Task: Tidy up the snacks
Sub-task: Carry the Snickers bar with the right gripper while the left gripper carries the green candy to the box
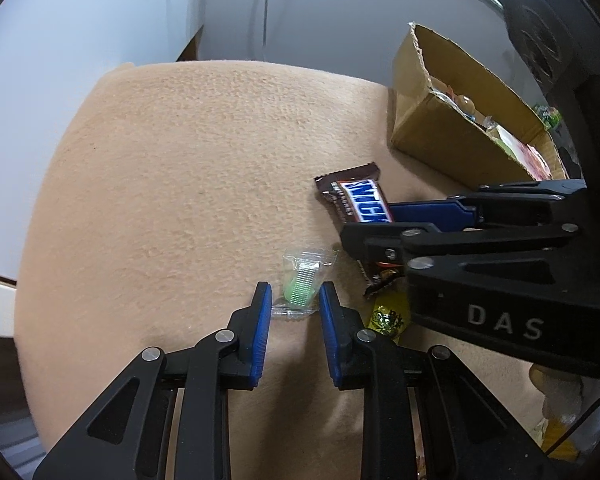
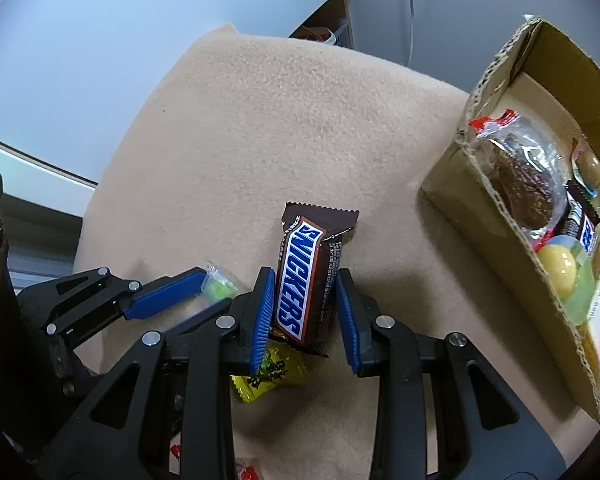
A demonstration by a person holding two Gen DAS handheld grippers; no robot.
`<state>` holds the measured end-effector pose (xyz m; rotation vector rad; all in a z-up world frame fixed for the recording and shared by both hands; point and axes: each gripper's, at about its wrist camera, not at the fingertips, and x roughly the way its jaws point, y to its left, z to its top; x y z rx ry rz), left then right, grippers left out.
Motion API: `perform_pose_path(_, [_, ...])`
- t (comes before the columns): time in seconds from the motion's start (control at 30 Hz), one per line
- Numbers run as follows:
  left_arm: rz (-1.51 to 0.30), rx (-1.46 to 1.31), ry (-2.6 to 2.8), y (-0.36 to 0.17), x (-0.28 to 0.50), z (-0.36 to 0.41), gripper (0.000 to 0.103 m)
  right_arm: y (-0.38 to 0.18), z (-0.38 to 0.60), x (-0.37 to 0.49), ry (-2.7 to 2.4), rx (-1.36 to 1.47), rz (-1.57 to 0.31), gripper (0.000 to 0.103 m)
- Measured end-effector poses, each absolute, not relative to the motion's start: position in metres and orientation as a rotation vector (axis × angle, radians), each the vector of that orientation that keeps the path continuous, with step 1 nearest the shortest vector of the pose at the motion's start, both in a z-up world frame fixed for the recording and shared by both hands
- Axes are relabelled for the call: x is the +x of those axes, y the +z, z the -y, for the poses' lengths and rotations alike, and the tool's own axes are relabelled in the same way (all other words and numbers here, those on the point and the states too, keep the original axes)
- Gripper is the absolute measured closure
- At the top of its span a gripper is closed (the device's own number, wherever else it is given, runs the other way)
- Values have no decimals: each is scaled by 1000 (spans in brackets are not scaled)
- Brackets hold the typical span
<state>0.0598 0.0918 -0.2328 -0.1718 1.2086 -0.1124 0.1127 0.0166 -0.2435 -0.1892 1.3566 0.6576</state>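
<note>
A brown Snickers bar (image 2: 306, 276) lies on the tan cloth between the blue pads of my right gripper (image 2: 305, 312); the jaws stand open around it, pads near its sides. The bar also shows in the left wrist view (image 1: 360, 200), partly under the right gripper (image 1: 384, 220). A clear-wrapped green candy (image 1: 302, 284) lies between the open fingertips of my left gripper (image 1: 294, 308); it also shows in the right wrist view (image 2: 218, 286). A yellow candy (image 2: 268, 372) lies under the right gripper.
An open cardboard box (image 2: 496, 216) at the right holds several wrapped snacks, including a chocolate cookie (image 2: 524, 188) and a yellow-green jelly (image 2: 564, 272). The box also shows in the left wrist view (image 1: 440, 132). Red wrappers (image 2: 244, 470) lie at the near edge. Walls stand behind the cloth.
</note>
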Motion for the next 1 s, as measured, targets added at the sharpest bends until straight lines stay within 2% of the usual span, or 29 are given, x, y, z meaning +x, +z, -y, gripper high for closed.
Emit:
perform_pose_path(0.4, [-1198, -191, -89, -217, 57, -98, 80, -215, 2, 101, 694, -152, -1320, 71])
perform_pose_path(1.0, [-1081, -112, -192, -137, 79, -49, 80, -156, 79, 103, 629, -92, -1209, 71])
